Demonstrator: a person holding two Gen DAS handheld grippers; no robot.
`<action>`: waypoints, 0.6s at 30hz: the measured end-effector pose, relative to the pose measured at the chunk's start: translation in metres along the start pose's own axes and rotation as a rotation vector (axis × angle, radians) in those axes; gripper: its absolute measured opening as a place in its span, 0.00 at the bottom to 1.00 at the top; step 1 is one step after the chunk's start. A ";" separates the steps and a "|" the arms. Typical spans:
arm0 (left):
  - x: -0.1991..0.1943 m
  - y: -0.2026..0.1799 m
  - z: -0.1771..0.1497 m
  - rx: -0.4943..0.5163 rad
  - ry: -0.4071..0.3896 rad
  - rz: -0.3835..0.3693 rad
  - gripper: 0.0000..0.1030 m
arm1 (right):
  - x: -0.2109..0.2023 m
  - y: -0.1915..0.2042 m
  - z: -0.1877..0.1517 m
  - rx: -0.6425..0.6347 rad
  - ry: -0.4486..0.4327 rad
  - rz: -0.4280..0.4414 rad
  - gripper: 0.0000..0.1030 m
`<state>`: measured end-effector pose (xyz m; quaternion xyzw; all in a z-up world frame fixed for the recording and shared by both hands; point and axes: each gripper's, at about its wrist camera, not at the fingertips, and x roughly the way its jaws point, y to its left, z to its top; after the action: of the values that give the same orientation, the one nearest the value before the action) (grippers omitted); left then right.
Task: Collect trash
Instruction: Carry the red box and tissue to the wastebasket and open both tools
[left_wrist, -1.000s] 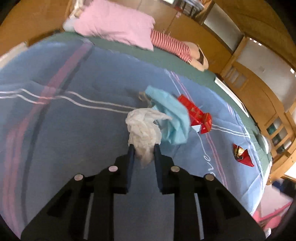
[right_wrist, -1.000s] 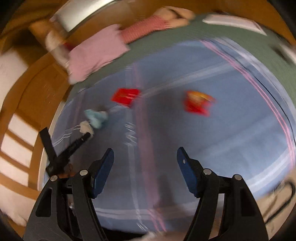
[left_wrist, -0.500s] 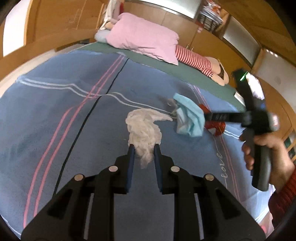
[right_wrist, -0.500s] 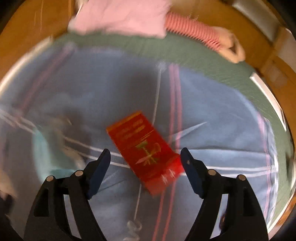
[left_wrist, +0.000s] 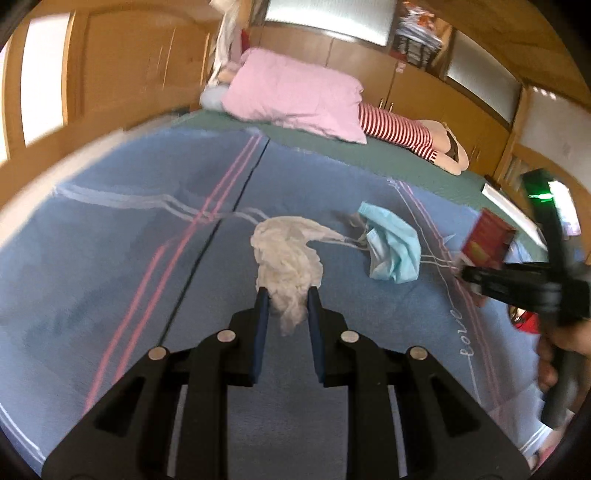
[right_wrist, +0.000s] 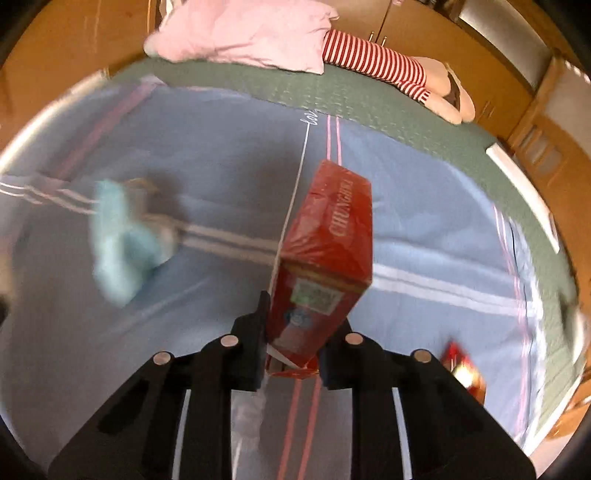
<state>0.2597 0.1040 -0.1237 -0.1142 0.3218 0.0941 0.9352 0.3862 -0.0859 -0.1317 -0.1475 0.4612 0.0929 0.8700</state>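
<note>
While the left gripper (left_wrist: 285, 293) stays out of nothing here, its two fingers are pressed together on a crumpled white tissue (left_wrist: 286, 254), which bulges out in front of them above the blue bedspread (left_wrist: 110, 229). Just to the right of the tissue lies a light blue face mask (left_wrist: 393, 245), flat on the bed. The right gripper (right_wrist: 291, 314) is clamped on a red carton (right_wrist: 327, 251), held tilted and lifted off the bedspread; in the left wrist view the same carton (left_wrist: 487, 240) shows at the right edge, beyond the mask. A small red wrapper (right_wrist: 463, 371) lies on the bed near the right gripper. A pink pillow (left_wrist: 295, 94) rests at the head of the bed
</note>
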 end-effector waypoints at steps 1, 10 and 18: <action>-0.006 -0.003 -0.002 0.018 -0.013 -0.001 0.21 | -0.015 -0.002 -0.009 0.006 -0.013 0.014 0.22; -0.094 -0.015 -0.014 0.052 -0.057 -0.049 0.21 | -0.150 -0.008 -0.094 0.101 -0.106 0.224 0.22; -0.164 -0.030 -0.025 0.095 -0.095 -0.106 0.21 | -0.245 -0.017 -0.166 0.130 -0.167 0.238 0.22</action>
<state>0.1256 0.0515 -0.0365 -0.0821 0.2747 0.0342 0.9574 0.1260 -0.1654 -0.0139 -0.0271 0.4067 0.1773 0.8958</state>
